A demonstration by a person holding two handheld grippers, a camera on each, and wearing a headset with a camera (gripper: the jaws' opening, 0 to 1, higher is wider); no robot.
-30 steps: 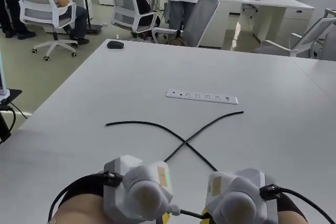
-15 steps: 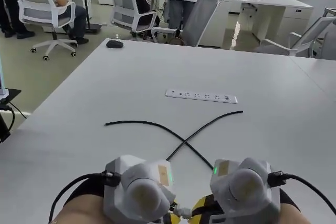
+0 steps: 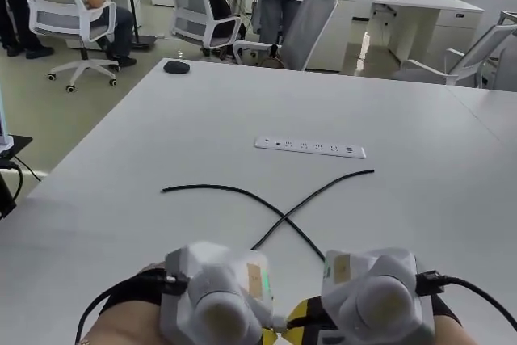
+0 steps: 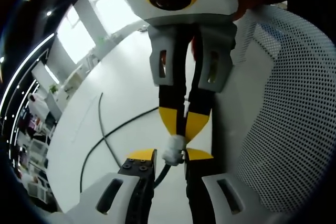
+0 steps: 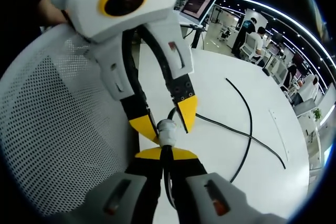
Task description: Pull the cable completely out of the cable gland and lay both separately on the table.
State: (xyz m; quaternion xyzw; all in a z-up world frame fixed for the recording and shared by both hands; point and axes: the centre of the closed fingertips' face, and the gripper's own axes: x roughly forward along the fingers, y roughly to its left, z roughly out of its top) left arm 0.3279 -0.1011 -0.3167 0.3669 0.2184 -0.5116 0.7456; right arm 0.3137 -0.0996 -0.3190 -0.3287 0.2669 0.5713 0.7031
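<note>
Cable gland [image 4: 173, 150], small and white, is held up in the air just above the near edge of the table [image 3: 420, 224], between the two grippers that meet tip to tip. Its long axis lies along the line from one gripper to the other, so it runs across in front of the person. One end points into the right gripper [image 4: 186, 124] and the other end toward the left gripper [image 4: 169, 156]. The jaws of the left gripper stand on both sides of the gland, only a little apart. A thin gap shows on one side, so I cannot tell if they really press it. The jaws of the right gripper are closed together on the black cable [image 3: 284, 216], directly beside the gland. Further out, the cable lies on the table in two long runs that cross like an X, with the free ends pointing away from the person, near a white power strip [image 3: 311, 149]. One second ago the head view showed a short bare piece of cable between the grippers. Now the yellow jaw of the right gripper sits in that place, closer to the gland. The crossed runs on the table have not changed.
</note>
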